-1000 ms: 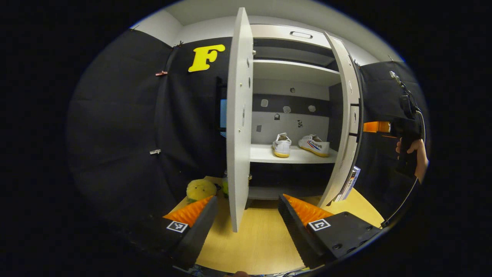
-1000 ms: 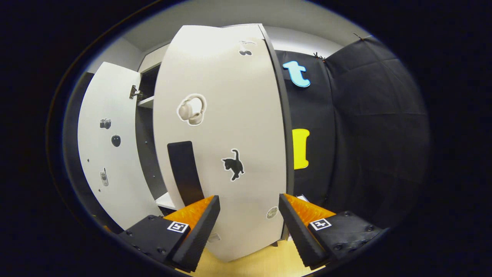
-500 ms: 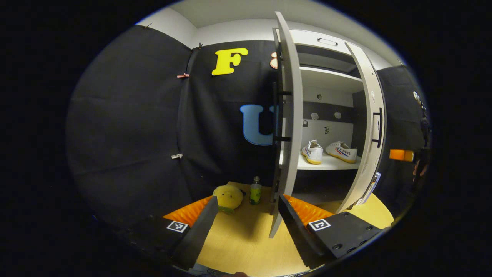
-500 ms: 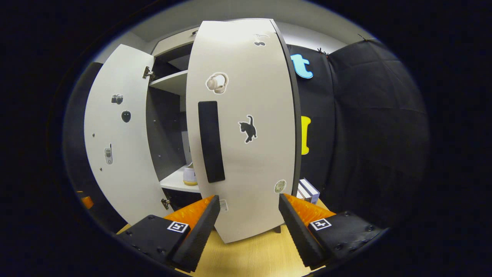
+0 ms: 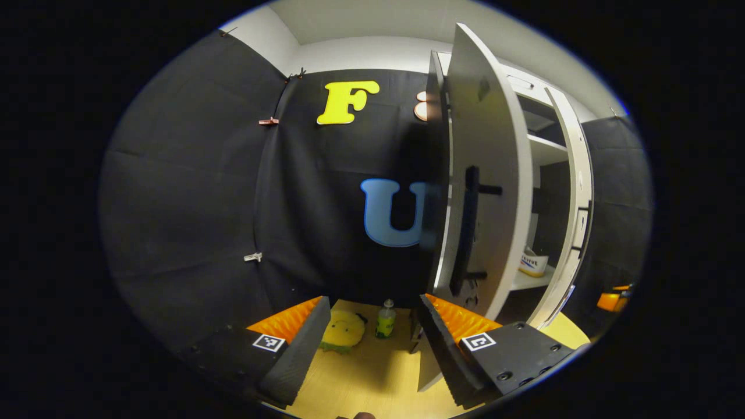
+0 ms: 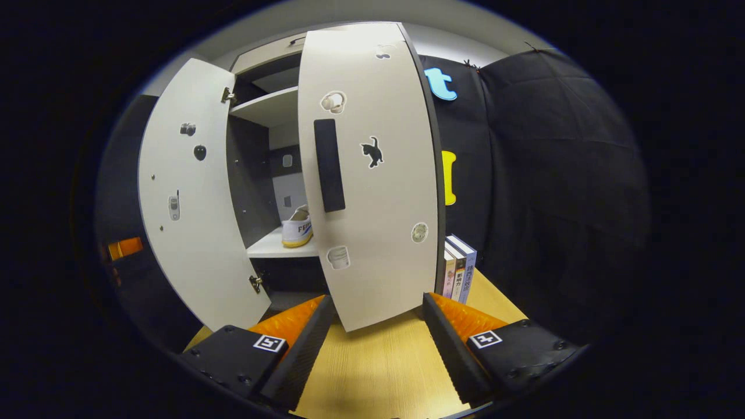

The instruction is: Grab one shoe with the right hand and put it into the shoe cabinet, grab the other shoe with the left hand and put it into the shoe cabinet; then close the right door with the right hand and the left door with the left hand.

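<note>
- Fingers of left gripper (image 5: 372, 340) apart, empty, beside outer face of pale left door (image 5: 489, 174).
- Fingers of right gripper (image 6: 377, 343) apart, empty, facing pale stickered right door (image 6: 378, 192).
- Both doors ajar; likely stiff, light hinged panels. Push flat on outer face near long black handle (image 6: 329, 166); smooth surface may slip.
- White canvas shoe with yellow sole (image 6: 297, 228) on white cabinet shelf (image 6: 273, 247).
- Upright books (image 6: 457, 276) on wooden bench (image 6: 378, 378) beside cabinet.

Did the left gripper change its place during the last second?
Yes. The left gripper went leftward past the left door: before it faced the shelf with both shoes, now the door's outer face and handle, one shoe peeking behind.
</note>
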The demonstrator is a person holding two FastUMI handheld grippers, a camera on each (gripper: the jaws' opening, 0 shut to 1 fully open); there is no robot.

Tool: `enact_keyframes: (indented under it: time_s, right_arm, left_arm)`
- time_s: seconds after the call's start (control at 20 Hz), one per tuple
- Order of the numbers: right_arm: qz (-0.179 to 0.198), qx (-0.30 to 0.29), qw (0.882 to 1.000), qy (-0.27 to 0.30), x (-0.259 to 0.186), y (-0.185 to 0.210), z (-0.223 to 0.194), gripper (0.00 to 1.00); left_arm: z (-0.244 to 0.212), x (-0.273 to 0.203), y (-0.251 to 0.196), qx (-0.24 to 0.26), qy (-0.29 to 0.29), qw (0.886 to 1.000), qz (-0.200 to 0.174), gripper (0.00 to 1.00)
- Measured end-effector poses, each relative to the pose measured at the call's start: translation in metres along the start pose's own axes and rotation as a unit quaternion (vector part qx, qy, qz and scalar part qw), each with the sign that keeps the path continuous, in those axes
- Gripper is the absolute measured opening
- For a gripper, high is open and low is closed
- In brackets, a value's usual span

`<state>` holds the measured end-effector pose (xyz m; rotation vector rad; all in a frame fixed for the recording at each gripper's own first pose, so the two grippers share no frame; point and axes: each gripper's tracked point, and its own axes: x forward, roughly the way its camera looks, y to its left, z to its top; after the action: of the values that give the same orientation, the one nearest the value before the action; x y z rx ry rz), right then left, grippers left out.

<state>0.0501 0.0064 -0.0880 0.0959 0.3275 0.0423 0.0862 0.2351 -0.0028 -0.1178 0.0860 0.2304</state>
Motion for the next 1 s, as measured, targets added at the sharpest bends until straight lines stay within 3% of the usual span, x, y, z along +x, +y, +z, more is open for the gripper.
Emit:
enact_keyframes:
  time_s: [0.25,0.5,0.8,1.0]
  right_arm:
    - [0.017,-0.013,1.0,0.002,-0.008,0.024,-0.002,0.98]
    - [0.002,-0.02,1.0,0.017,-0.012,0.018,-0.01,0.98]
    - [0.015,-0.013,1.0,0.019,-0.002,0.003,-0.008,0.98]
    - [0.043,-0.003,0.999,0.011,0.011,-0.004,-0.004,0.98]
  left_arm:
    - [0.03,0.044,0.0,0.012,-0.012,0.999,-0.032,0.94]
    - [0.05,0.063,-0.02,-0.007,-0.032,0.997,-0.066,0.94]
    - [0.05,0.061,-0.026,0.015,-0.028,0.998,-0.051,0.95]
    - [0.052,0.055,-0.049,0.041,-0.016,0.998,-0.033,0.93]
